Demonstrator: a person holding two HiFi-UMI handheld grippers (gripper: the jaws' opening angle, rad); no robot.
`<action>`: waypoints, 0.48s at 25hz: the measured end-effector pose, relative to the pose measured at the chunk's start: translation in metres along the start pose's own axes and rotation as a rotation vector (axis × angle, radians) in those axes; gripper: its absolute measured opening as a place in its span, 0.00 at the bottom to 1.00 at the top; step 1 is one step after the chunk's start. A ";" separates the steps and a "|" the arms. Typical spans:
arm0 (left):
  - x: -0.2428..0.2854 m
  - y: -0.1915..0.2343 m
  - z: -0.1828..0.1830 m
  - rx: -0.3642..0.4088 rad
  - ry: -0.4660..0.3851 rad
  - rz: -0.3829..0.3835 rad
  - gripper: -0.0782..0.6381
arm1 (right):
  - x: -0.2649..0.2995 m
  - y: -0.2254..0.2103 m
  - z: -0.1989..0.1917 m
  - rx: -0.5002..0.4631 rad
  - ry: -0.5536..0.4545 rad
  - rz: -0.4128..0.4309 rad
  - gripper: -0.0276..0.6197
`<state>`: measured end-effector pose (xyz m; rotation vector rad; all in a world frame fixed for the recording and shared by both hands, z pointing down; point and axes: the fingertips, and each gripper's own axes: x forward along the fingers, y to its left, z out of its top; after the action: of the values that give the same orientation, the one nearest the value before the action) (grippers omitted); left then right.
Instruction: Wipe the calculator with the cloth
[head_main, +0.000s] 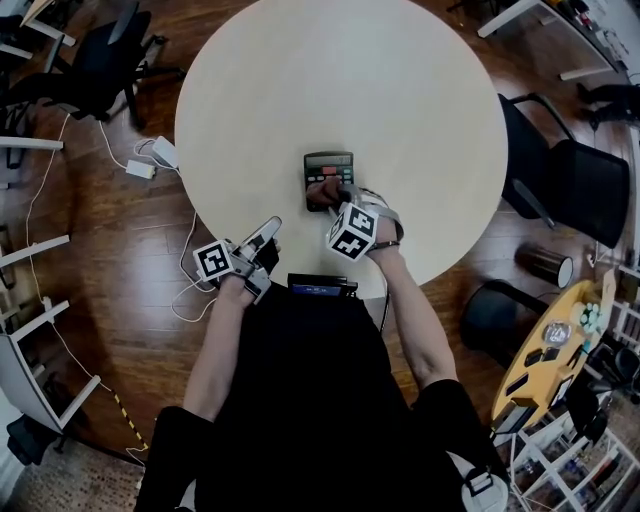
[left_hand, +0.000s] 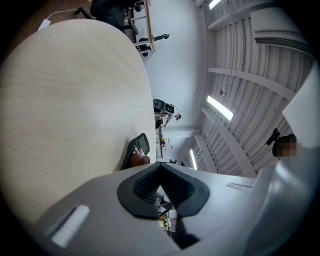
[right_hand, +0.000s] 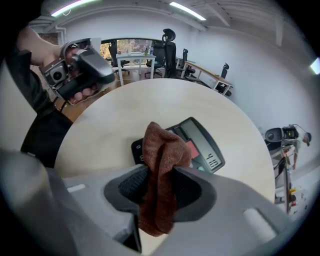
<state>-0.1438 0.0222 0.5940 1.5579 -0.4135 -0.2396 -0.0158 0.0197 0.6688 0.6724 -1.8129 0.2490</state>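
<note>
Right gripper view: the right hand-held gripper (right_hand: 160, 175) pinched a brown cloth (right_hand: 159, 150). The cloth was bunched upright between the pads, its tail hanging below the jaws. It covered the near end of the calculator (right_hand: 202, 145), hiding most of the keys. Only the display (right_hand: 199, 136), a red key (right_hand: 192, 148) and a few edge keys showed. The digits were hard to read, and contact between cloth and keys could not be told.

Head view: the calculator lay flat on the round tabletop (head_main: 340, 80), on the person's side of centre, display end away from the person. The right marker cube (head_main: 352, 232) blocked the jaws, so only a scrap of cloth showed over the calculator's lower half. A black chair (head_main: 570, 180) stood at the right, partly tucked behind the tabletop edge.

The left hand-held gripper (left_hand: 159, 167) had its jaws pressed together with nothing between them. It was at the tabletop's near edge, left of the calculator and apart from it.

The left gripper view was rolled sideways, with tabletop on the left and ceiling (left_hand: 250, 75) on the right. There the calculator was a thin edge-on sliver just past the jaw tips. A reddish-brown bit beside it was too small to identify.
</note>
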 end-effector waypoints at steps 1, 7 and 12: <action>0.002 0.000 0.000 -0.002 0.005 0.000 0.11 | 0.000 0.008 -0.004 -0.006 0.004 0.014 0.26; 0.006 0.002 -0.004 -0.026 0.012 0.002 0.11 | -0.005 0.050 -0.035 -0.025 0.046 0.100 0.26; 0.006 0.001 -0.001 -0.007 0.006 0.000 0.11 | -0.026 0.018 -0.032 0.070 -0.018 0.059 0.26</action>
<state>-0.1386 0.0205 0.5955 1.5515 -0.4079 -0.2355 0.0051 0.0577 0.6584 0.6727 -1.8504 0.3486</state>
